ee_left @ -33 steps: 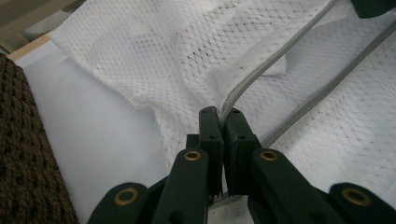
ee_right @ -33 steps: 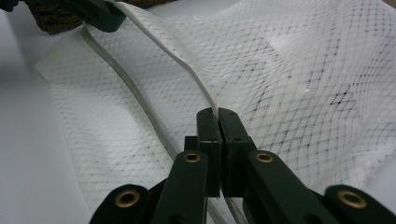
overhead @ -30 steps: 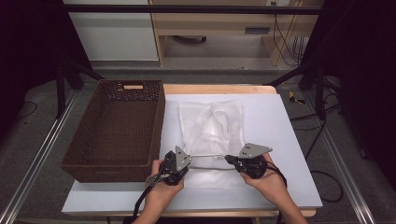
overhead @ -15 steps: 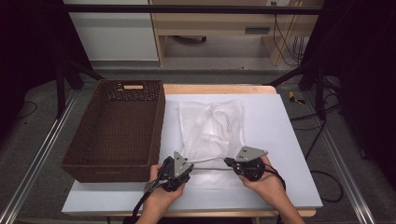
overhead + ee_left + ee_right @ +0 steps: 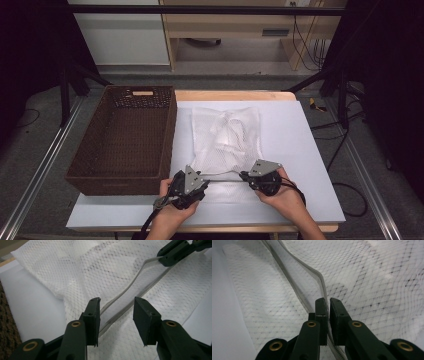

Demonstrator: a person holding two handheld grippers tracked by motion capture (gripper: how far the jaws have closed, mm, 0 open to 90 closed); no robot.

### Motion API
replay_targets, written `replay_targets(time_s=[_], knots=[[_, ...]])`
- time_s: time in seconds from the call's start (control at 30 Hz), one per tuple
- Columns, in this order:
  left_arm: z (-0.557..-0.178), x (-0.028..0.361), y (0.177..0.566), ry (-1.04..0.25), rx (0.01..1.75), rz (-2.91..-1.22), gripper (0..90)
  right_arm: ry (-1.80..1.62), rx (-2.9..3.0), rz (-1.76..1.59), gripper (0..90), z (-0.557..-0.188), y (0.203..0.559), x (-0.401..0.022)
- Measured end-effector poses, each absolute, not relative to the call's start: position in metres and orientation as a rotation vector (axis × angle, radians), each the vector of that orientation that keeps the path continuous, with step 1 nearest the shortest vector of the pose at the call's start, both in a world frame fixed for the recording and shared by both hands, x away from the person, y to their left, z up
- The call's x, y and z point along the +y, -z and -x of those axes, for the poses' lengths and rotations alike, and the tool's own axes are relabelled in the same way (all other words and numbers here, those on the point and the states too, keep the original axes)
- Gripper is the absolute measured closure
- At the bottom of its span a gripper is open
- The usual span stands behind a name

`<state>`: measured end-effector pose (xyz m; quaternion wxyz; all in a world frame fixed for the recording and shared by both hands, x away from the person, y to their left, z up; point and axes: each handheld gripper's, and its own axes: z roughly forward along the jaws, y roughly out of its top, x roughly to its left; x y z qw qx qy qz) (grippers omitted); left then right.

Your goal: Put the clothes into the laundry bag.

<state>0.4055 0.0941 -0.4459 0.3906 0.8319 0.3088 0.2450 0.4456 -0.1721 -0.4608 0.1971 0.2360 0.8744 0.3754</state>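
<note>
Mesh bag (image 5: pixel 226 142) flat mid-table, hem (image 5: pixel 130 298) raised at near edge. Right gripper (image 5: pixel 246 176) pinches hem, keeping mouth up. Left gripper (image 5: pixel 204 181) just opening, jaws half apart around hem, releasing. Basket (image 5: pixel 125 145) left.

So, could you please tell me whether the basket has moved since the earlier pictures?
No. The basket keeps its place on the table: its right wall lies along the white top's left edge, and its near wall is just as far from the table's front edge.
</note>
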Motion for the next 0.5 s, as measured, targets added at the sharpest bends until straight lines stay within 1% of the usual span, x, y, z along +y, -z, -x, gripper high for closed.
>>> replay_targets(time_s=[0.07, 0.17, 0.5], knots=[[-0.4054, 0.0932, 0.4464, -0.62, 0.786, -2.102, 55.5, -1.051, 2.454, -0.661, 83.5, -0.4458, 0.4627, -0.1713], [-0.4054, 0.0931, 0.4466, -0.619, 0.791, -2.083, 52.2, -1.031, 2.479, -0.656, 79.0, -0.4455, 0.466, -0.1692], [-0.4057, 0.0942, 0.4445, -0.587, 0.798, -2.036, 43.0, -1.035, 2.512, -0.658, 58.4, -0.4424, 0.4702, -0.1671]])
